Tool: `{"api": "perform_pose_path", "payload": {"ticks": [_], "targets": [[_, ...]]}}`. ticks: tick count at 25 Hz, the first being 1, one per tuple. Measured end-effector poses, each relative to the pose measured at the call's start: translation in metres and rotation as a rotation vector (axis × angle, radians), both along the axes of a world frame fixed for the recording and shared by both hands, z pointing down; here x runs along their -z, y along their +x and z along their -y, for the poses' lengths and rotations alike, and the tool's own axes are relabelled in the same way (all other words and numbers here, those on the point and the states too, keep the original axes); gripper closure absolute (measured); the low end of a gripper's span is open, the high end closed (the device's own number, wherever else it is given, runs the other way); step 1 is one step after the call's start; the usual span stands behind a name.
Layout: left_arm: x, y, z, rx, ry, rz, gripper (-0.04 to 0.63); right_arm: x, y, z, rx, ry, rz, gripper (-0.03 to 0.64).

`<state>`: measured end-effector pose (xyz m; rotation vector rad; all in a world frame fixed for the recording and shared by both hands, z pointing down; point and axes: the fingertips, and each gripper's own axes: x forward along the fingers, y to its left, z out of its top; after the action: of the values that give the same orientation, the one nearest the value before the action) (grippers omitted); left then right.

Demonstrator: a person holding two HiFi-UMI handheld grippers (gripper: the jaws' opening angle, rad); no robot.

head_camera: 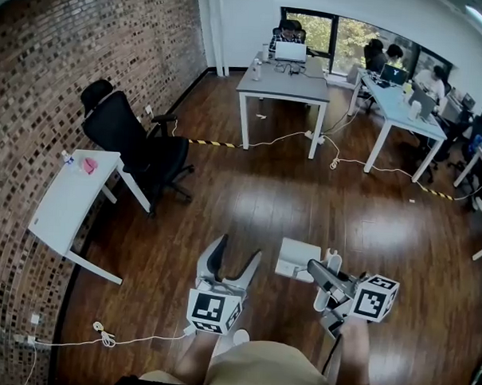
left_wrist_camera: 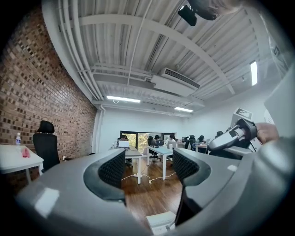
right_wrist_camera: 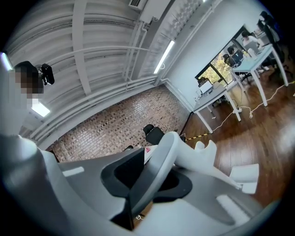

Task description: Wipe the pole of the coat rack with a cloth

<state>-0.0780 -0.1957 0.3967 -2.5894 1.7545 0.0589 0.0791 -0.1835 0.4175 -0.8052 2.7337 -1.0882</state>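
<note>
Right gripper (head_camera: 313, 268) pinching smooth white cloth (right_wrist_camera: 170, 147), arched, drooping floorward

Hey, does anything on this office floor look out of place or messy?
Nothing is spilled or broken. A white cable trails loose across the wooden floor below the near desk, a second cable snakes out from the brick wall at the lower left, and a white box sits alone mid-floor.
</note>
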Motion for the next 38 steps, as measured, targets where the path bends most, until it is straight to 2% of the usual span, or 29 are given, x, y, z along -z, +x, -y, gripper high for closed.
{"api": "perform_pose_path", "payload": {"ticks": [10, 16, 24, 26, 29, 31, 33, 37, 38], "targets": [[-0.011, -0.041, 0.024, 0.000, -0.016, -0.013, 0.283, -0.041, -0.034, 0.028, 0.028, -0.076, -0.054, 0.568], [-0.027, -0.067, 0.036, 0.004, -0.056, -0.003, 0.284, -0.139, -0.038, 0.080, 0.041, -0.210, -0.174, 0.566], [-0.069, -0.084, 0.051, 0.019, -0.150, 0.003, 0.284, -0.232, -0.042, 0.167, 0.100, -0.358, -0.261, 0.557], [-0.081, -0.082, 0.057, 0.032, -0.179, 0.008, 0.284, -0.262, -0.042, 0.173, 0.123, -0.398, -0.311, 0.558], [-0.095, -0.077, 0.063, 0.055, -0.214, 0.018, 0.284, -0.322, -0.034, 0.170, 0.155, -0.454, -0.453, 0.568], [-0.102, -0.074, 0.062, 0.065, -0.240, 0.017, 0.284, -0.357, -0.025, 0.168, 0.139, -0.491, -0.511, 0.602], [-0.107, -0.071, 0.063, 0.075, -0.260, 0.013, 0.284, -0.378, -0.016, 0.168, 0.092, -0.514, -0.510, 0.615], [-0.111, -0.071, 0.065, 0.110, -0.279, -0.012, 0.285, -0.390, -0.013, 0.159, 0.046, -0.553, -0.397, 0.615], [-0.113, -0.071, 0.064, 0.117, -0.284, -0.014, 0.285, -0.394, -0.013, 0.153, 0.036, -0.573, -0.381, 0.593]]}}
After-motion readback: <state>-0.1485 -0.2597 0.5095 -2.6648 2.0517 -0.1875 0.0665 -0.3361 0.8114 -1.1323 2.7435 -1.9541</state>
